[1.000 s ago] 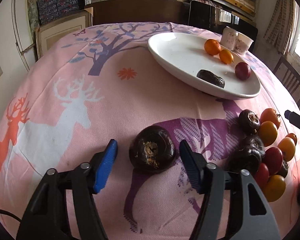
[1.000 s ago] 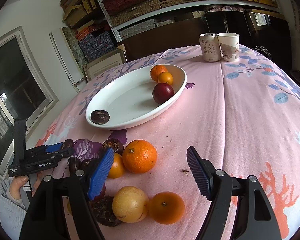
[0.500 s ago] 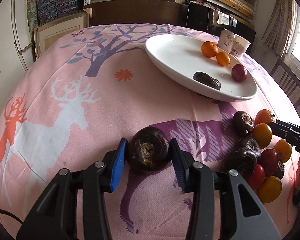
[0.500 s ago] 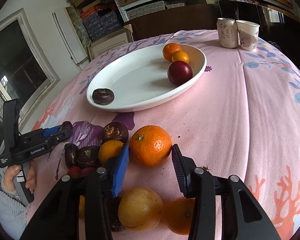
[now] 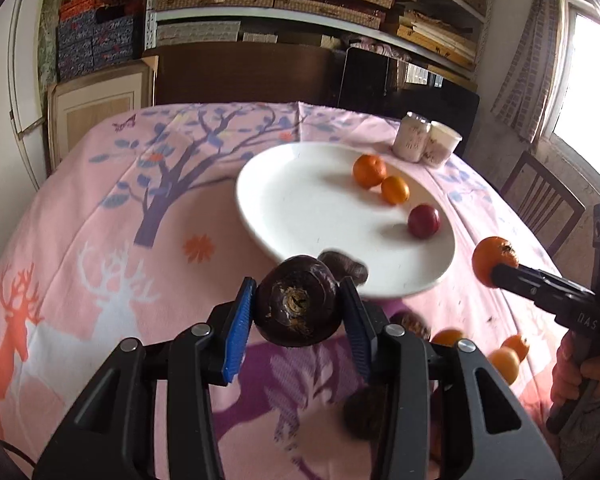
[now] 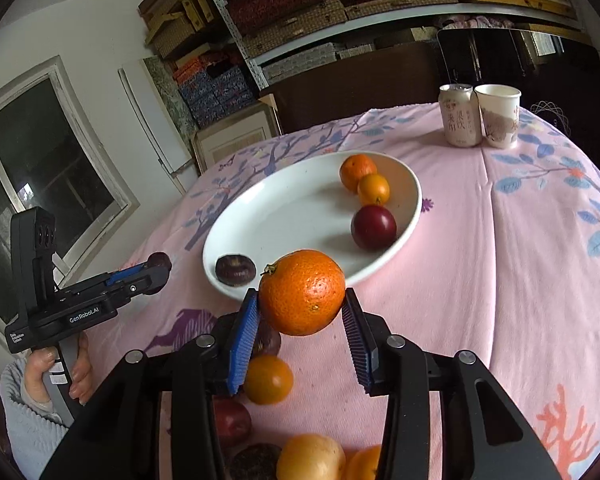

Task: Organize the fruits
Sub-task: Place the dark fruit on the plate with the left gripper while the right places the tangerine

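The left gripper (image 5: 298,314) has its jaws closed on a dark water chestnut (image 5: 297,306), scarred end facing the camera, now lifted off the tabletop (image 5: 100,280). The right gripper (image 6: 302,322) clamps an orange (image 6: 302,293), stem toward upper left, likewise raised from the pile. Beyond both lies the white plate (image 6: 236,232) with four fruits.

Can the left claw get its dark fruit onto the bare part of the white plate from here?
Probably yes. The left claw, shut on the dark fruit, sits at the white plate's near rim, with nothing between it and the bare area.
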A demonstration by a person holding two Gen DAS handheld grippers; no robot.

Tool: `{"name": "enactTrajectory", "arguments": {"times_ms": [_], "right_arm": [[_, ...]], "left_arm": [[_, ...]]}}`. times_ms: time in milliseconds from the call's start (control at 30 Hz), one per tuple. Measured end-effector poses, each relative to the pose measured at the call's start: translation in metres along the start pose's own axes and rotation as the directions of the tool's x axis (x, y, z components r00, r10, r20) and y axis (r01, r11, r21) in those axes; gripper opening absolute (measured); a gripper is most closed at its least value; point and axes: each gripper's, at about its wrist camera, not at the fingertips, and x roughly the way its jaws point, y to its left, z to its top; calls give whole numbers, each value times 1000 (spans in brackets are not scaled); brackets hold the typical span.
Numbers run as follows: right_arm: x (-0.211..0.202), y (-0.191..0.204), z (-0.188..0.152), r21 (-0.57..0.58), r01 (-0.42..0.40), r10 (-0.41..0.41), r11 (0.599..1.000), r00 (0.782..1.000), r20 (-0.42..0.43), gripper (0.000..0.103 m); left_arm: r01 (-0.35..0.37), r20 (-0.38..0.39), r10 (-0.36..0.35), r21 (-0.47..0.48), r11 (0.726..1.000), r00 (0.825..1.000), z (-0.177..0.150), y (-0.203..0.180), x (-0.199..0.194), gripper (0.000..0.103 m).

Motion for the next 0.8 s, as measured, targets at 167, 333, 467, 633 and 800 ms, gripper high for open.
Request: {"name": "enactTrajectory", "arguments": {"times_ms": [167,333,467,633,800], "right_arm": [[42,8,28,-4,24,-24,1000,999,-38,43],[57,5,29,-21,48,-49,999,997,-61,48],[39,5,29,-12,39,-39,999,999,5,62],[25,-8,17,16,67,-68,998,997,39,63],[11,-30,3,96,89,-94,991,994,53,64]], "left_arm": [[11,-22,-11,-3,1000,1000,31,-13,44,42],[-7,-62,6,-14,1000,998,28,-7,72,68],[5,-17,-7,-75,997,1000,28,4,60,90],[-32,2,32,-124,992,999,12,16,48,98],[-59,-21,57,-199,978,998,-13,32,37,98]]}}
